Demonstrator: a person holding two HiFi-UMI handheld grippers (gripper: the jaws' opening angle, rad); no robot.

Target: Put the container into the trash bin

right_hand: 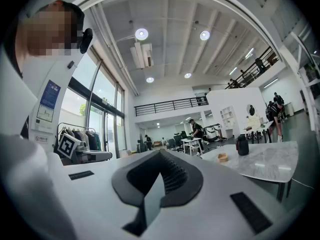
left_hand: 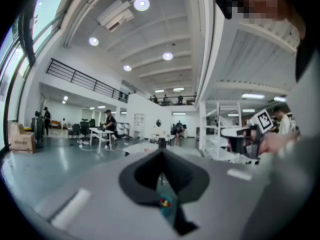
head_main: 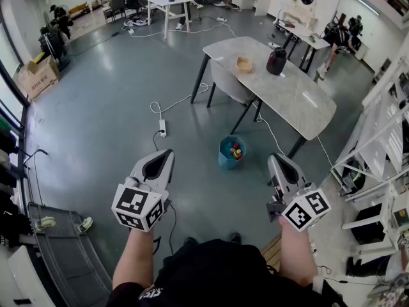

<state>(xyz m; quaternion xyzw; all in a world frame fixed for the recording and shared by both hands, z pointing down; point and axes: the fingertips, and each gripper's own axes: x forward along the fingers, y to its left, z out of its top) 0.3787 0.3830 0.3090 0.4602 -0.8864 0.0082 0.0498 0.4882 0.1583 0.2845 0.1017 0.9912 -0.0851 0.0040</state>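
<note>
A small tan container point(head_main: 244, 64) stands on the marble table point(head_main: 291, 98), next to a dark jug point(head_main: 276, 61). On the floor in front of the table sits the blue trash bin point(head_main: 231, 152), with colourful rubbish inside. My left gripper point(head_main: 167, 153) is held level to the left of the bin, jaws shut and empty. To the bin's right my right gripper point(head_main: 275, 158) is also level, jaws together and holding nothing. In the right gripper view the container point(right_hand: 222, 157) and jug point(right_hand: 242, 145) show far ahead on the table point(right_hand: 270, 166). In the left gripper view the bin point(left_hand: 164, 205) peeks through behind the jaws.
A chair point(head_main: 230, 85) is tucked under the table. A white power strip point(head_main: 162, 128) and cables lie on the floor to the left of the bin. White shelving point(head_main: 383, 139) stands at the right. People and desks are far off at the back.
</note>
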